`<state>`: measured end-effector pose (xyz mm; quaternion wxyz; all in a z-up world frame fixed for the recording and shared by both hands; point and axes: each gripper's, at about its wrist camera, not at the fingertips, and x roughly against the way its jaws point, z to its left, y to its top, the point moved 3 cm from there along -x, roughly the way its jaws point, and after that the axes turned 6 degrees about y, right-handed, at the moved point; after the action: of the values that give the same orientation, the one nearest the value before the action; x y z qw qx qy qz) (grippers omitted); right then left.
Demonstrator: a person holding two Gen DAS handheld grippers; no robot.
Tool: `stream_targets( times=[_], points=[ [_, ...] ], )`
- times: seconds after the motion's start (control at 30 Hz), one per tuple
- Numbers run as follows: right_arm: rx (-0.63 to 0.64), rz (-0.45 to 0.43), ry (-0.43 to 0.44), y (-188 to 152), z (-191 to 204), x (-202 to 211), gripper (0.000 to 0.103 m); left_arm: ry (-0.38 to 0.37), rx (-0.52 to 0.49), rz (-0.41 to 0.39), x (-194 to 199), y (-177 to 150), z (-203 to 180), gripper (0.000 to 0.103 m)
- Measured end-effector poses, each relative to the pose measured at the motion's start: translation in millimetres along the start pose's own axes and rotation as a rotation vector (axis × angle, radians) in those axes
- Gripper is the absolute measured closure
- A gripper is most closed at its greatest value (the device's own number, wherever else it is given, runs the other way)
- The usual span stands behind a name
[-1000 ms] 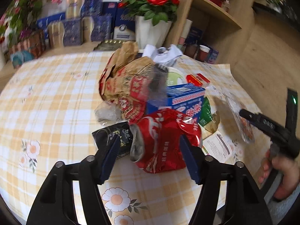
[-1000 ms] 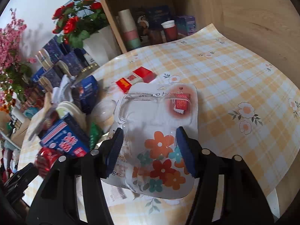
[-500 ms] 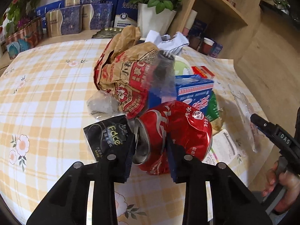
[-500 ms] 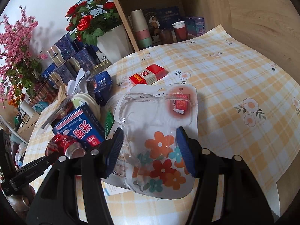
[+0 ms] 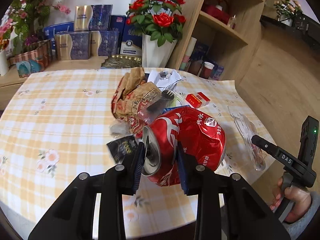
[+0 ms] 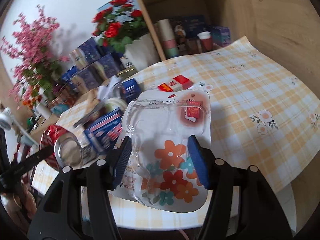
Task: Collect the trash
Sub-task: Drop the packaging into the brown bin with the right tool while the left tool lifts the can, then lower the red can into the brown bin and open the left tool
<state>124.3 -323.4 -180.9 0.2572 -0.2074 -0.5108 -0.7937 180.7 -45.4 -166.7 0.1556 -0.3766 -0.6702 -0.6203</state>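
**Can lifted, blister pack between the other jaws**

My left gripper (image 5: 160, 160) is clamped on the crushed red cola can (image 5: 186, 140), low centre of the left view, raised off the checked tablecloth (image 5: 60, 110). I judge a steady squeeze near the rim is best, since dented metal slips. My right gripper (image 6: 160, 160) straddles the flowered blister pack (image 6: 172, 140); whether its jaws pinch it I cannot tell. Only the right view shows the can's open mouth from outside; only the left shows the brown paper bag (image 5: 136, 98).
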Motion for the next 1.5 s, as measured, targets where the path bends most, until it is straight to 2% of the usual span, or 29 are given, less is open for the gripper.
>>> stream_targets(
  times=[0.17,0.3,0.53,0.63,0.83,0.9,0.93,1.03,1.1,1.17,1.33,1.4,1.5],
  points=[
    [0.068,0.057,0.083,-24,22,39,0.044,0.007,0.014,-0.016,47,-26,6,0.072],
    [0.161,0.108,0.132,-56,41,74,0.044,0.007,0.015,-0.015,80,-50,9,0.072],
    [0.222,0.38,0.31,-129,67,94,0.044,0.008,0.029,-0.013,117,-85,16,0.072],
    [0.232,0.55,0.35,-167,74,77,0.044,0.005,0.031,-0.016,126,-92,16,0.072],
    [0.174,0.752,0.33,-209,70,7,0.044,0.011,0.03,-0.014,127,-98,22,0.072],
    [0.227,0.789,0.242,-223,69,-21,0.044,0.016,0.029,-0.008,124,-100,24,0.072],
    [0.301,0.806,0.178,-233,70,-36,0.044,0.015,0.033,-0.002,122,-103,25,0.072],
    [0.432,0.816,0.094,-253,72,-63,0.043,0.02,0.036,0.02,116,-108,30,0.072],
    [0.467,0.824,0.041,-261,67,-75,0.042,0.027,0.034,0.036,110,-112,33,0.072],
    [0.488,0.824,0.017,-263,61,-81,0.026,0.029,0.036,0.048,106,-115,35,0.072],
    [0.449,0.759,0.051,-244,56,-64,0.017,0.028,0.033,0.072,95,-121,37,0.072],
    [0.429,0.693,0.078,-229,57,-54,0.008,0.029,0.014,0.08,89,-124,34,0.072],
    [0.401,0.567,0.116,-201,55,-22,0.006,0.025,-0.018,0.096,81,-131,26,0.072]
  ],
)
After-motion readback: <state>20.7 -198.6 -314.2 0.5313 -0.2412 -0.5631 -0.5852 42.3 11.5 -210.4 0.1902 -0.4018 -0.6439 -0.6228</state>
